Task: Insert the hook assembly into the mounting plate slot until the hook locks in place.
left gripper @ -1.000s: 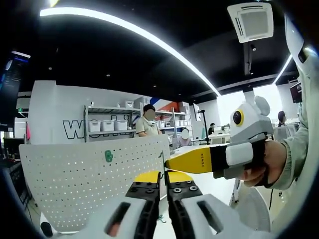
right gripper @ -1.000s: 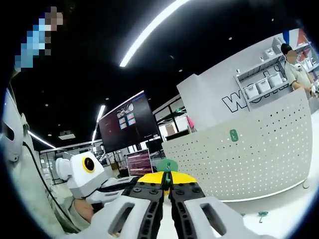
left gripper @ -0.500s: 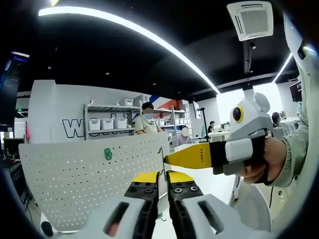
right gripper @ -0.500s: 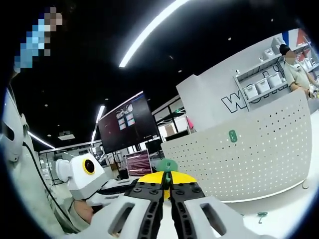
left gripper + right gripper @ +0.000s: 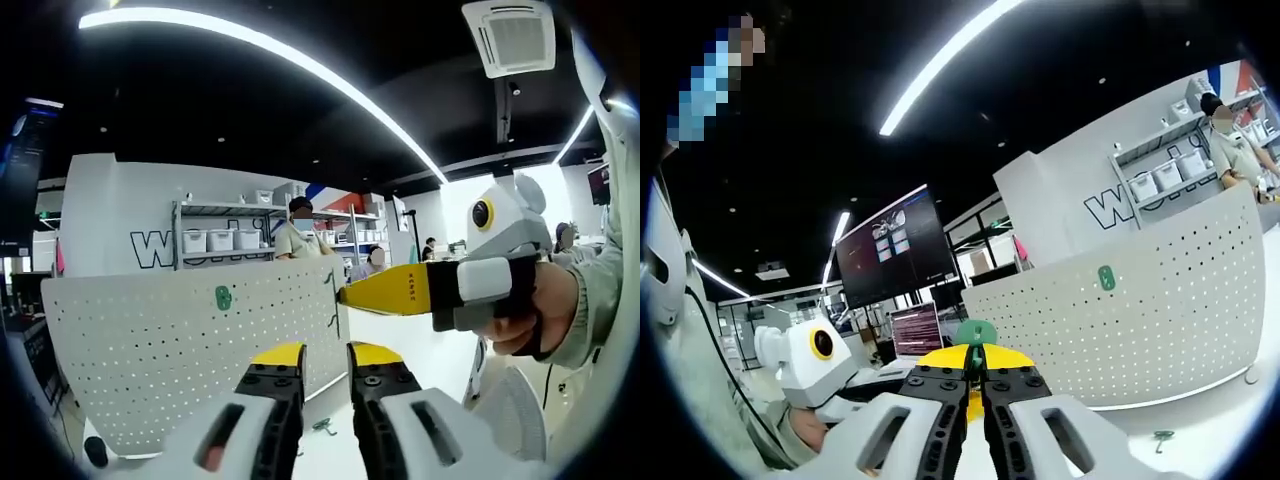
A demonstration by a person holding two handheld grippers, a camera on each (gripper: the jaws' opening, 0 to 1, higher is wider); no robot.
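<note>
Right gripper [image 5: 345, 296] pinches a thin wire hook [image 5: 333, 297] at the white pegboard [image 5: 150, 350] right edge | jaws run level, pointing at the board | left gripper [image 5: 325, 352] slightly parted, empty, below | spare hook [image 5: 322, 426] on table

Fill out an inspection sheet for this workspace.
Surface: white tabletop, little of it in view.
Job's things: white perforated mounting plate upright, small green tag on it; green-headed wire hook assembly near the plate's edge.
Clutter: small loose hook on the tabletop.
Grippers: left hand-held gripper open, empty; right hand-held gripper shut on the hook assembly.
Cables: nothing seen.
Surroundings: metal shelving with white bins, dark wall monitor, people behind.
</note>
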